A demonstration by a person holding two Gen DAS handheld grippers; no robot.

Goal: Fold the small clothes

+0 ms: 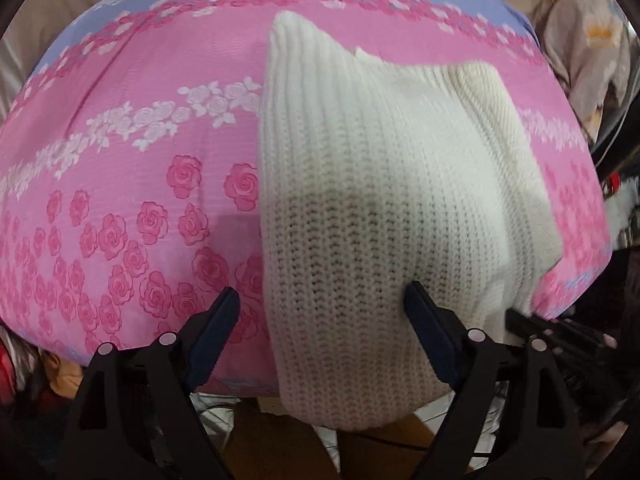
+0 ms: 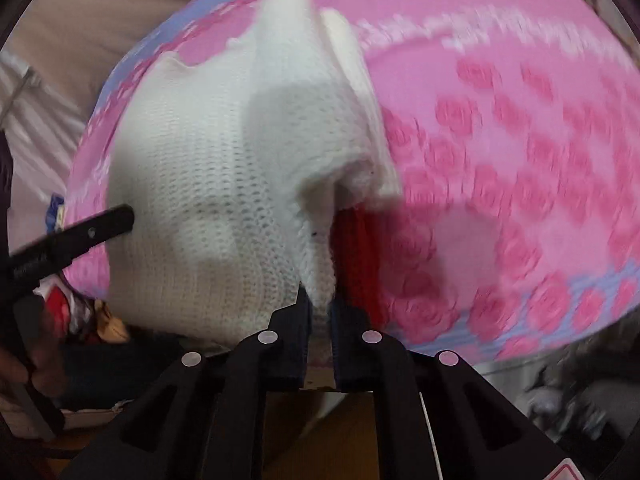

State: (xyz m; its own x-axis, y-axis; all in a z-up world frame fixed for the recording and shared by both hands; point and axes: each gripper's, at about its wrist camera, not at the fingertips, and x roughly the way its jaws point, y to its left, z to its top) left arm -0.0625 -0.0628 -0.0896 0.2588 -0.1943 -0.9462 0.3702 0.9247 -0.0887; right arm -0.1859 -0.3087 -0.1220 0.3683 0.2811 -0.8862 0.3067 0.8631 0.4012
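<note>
A white knitted garment (image 1: 372,200) lies folded on a pink rose-print cloth (image 1: 132,160), its near end hanging over the front edge. My left gripper (image 1: 322,308) is open, its jaws wide apart over the garment's near part. In the right wrist view my right gripper (image 2: 320,304) is shut on a raised fold of the white garment (image 2: 208,168) at its near right corner. A red knit piece (image 2: 356,248) shows under the lifted edge. The left gripper's finger (image 2: 100,226) enters from the left, against the garment.
The pink cloth (image 2: 520,140) covers a raised surface with room to the left and right of the garment. Beige bedding (image 1: 580,40) lies behind. Cardboard (image 1: 384,440) and clutter sit below the front edge.
</note>
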